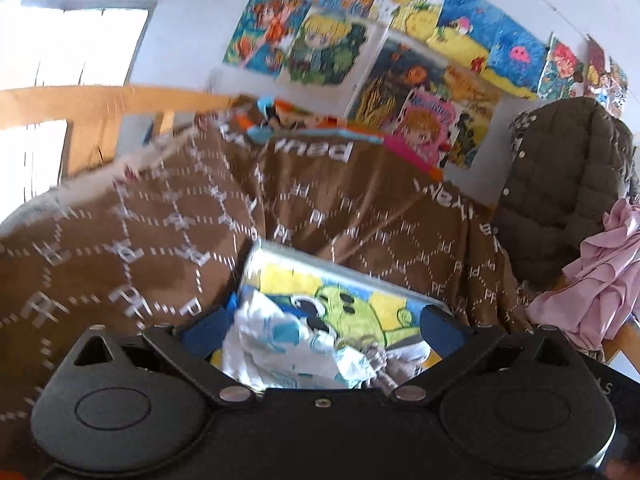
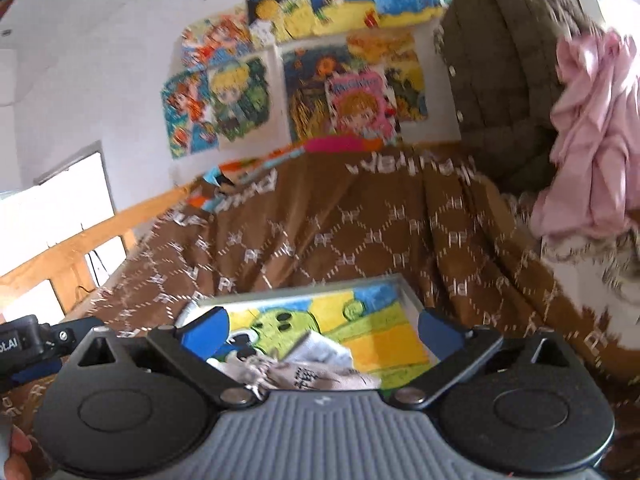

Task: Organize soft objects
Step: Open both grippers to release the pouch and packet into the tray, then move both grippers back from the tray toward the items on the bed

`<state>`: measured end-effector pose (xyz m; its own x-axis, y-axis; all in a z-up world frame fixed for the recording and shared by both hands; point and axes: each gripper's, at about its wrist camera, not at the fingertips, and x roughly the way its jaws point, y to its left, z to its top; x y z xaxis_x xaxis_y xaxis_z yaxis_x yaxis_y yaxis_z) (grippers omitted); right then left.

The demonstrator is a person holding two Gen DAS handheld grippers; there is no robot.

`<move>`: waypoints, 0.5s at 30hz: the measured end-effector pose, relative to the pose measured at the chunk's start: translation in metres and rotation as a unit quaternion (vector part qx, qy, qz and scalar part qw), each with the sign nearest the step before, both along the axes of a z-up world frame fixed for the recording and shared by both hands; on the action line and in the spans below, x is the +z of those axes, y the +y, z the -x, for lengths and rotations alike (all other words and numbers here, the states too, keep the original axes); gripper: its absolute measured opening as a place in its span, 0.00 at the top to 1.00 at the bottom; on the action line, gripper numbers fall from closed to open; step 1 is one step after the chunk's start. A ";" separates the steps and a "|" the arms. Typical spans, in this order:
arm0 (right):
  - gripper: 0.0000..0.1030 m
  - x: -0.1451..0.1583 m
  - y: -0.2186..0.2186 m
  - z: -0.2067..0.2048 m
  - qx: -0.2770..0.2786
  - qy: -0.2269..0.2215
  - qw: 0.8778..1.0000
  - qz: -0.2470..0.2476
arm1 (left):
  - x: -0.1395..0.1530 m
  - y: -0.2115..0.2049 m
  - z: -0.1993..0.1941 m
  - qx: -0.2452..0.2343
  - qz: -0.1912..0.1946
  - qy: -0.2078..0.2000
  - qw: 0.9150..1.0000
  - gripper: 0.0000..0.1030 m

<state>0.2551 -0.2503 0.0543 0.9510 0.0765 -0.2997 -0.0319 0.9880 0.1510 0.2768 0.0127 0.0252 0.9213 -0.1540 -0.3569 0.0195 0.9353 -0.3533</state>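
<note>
Fingers (image 1: 440,322) of both the left gripper (image 1: 322,326) and right gripper (image 2: 320,328) are standing wide apart and empty, so we are judging the crumpled white cloth (image 1: 280,344) just below them released onto the cartoon towel (image 2: 360,320), and we are needing another soft thing.

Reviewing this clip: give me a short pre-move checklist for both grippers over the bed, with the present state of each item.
1. Left gripper jaws wide apart, nothing pressed between them: ok.
2. Right gripper jaws wide apart, nothing pressed between them: ok.
3. White cloth lies released on the cartoon mat: ok.
4. Cloth neatly folded: not ok, it looks crumpled.
5. Mat lies flat on the brown blanket: ok.
6. Pink garment on the dark quilted jacket still to be tidied: cannot tell whether it belongs to the job.
</note>
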 end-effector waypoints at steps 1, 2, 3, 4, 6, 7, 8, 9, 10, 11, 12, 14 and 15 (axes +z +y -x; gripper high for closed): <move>0.00 0.005 0.001 0.007 0.001 -0.005 1.000 0.002 | 0.005 -0.001 0.007 0.001 -0.003 -0.006 1.000 0.01; 0.00 0.009 0.002 0.013 0.003 -0.009 1.000 0.003 | 0.011 -0.001 0.016 0.004 -0.007 -0.014 1.000 0.01; 0.00 0.014 0.003 0.021 0.004 -0.015 1.000 0.004 | 0.015 -0.002 0.024 0.008 -0.011 -0.022 1.000 0.01; 0.00 0.017 0.004 0.028 0.005 -0.019 1.000 0.005 | 0.019 -0.003 0.033 0.014 -0.015 -0.033 0.999 0.01; 0.00 0.023 0.005 0.044 0.002 -0.028 1.000 0.007 | 0.025 -0.005 0.051 0.022 -0.031 -0.048 0.998 0.01; 0.00 0.025 0.005 0.052 0.000 -0.032 0.999 0.008 | 0.028 -0.007 0.060 0.023 -0.042 -0.053 0.997 0.01; 0.00 0.027 0.005 0.060 -0.001 -0.035 0.999 0.009 | 0.031 -0.009 0.067 0.025 -0.050 -0.059 0.997 0.01; 0.00 0.028 0.005 0.069 -0.003 -0.037 0.999 0.010 | 0.034 -0.011 0.075 0.029 -0.055 -0.064 0.996 0.01; 0.00 0.029 0.004 0.077 -0.006 -0.038 0.999 0.013 | 0.037 -0.012 0.081 0.031 -0.057 -0.069 0.995 0.01; 0.00 0.029 0.004 0.085 -0.010 -0.038 0.999 0.016 | 0.041 -0.013 0.088 0.034 -0.058 -0.075 0.995 0.01; 0.00 0.029 0.004 0.094 -0.013 -0.039 0.999 0.021 | 0.045 -0.014 0.095 0.035 -0.058 -0.080 0.994 0.01; 0.00 0.029 0.004 0.110 -0.019 -0.041 0.999 0.028 | 0.052 -0.016 0.108 0.039 -0.068 -0.090 0.993 0.01; 0.00 0.028 0.004 0.118 -0.023 -0.042 0.998 0.031 | 0.056 -0.018 0.113 0.044 -0.075 -0.095 0.992 0.01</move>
<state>0.1375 -0.2466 0.0824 0.9750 0.0160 -0.2215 0.0035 0.9962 0.0875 0.1636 -0.0048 0.0808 0.9816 -0.0274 -0.1892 -0.0127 0.9782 -0.2074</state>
